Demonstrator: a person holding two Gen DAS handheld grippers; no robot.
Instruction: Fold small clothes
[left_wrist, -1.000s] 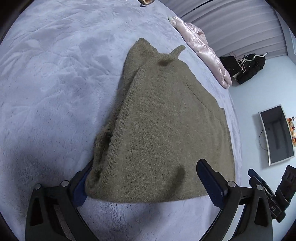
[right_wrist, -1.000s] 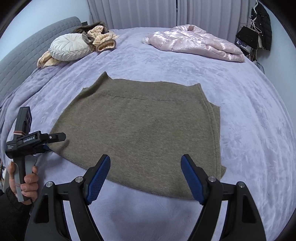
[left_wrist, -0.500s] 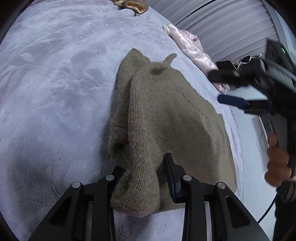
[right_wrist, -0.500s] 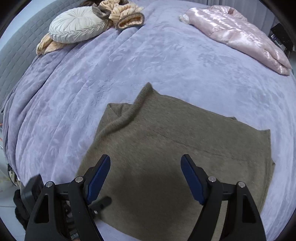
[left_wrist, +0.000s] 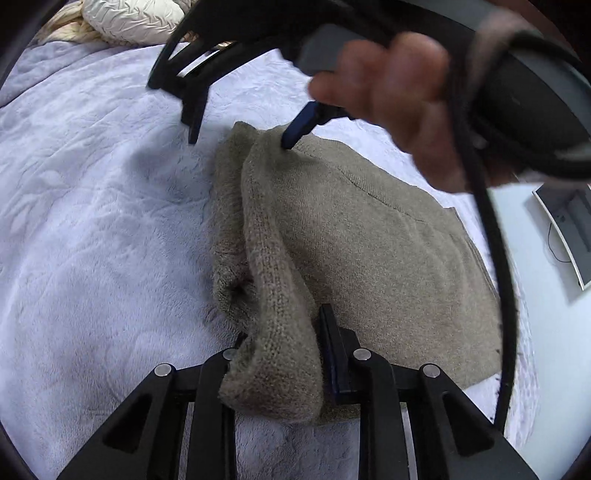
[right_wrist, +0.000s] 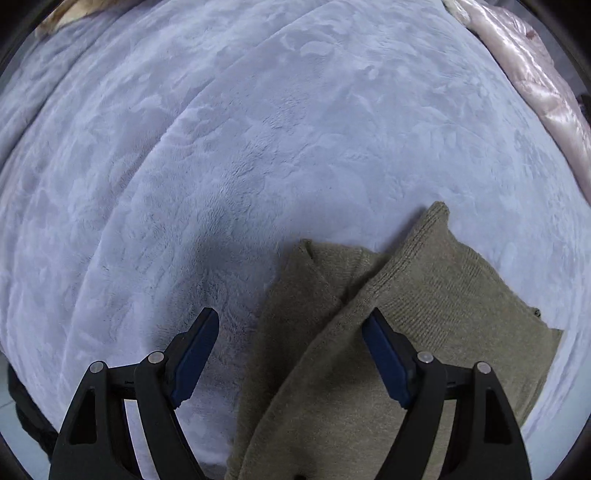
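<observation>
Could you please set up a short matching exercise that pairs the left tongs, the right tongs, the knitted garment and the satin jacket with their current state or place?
Things:
1. left tongs
2. right tongs
3. olive knitted garment
4. pink satin jacket

States or places:
A. lying at the far edge of the bed, untouched
B. open, poised over a corner of the knit
C. shut on a bunched edge of the knit
D. spread on the lilac blanket, one edge lifted

Pairs: 1-C, 2-B, 3-D, 4-A
</observation>
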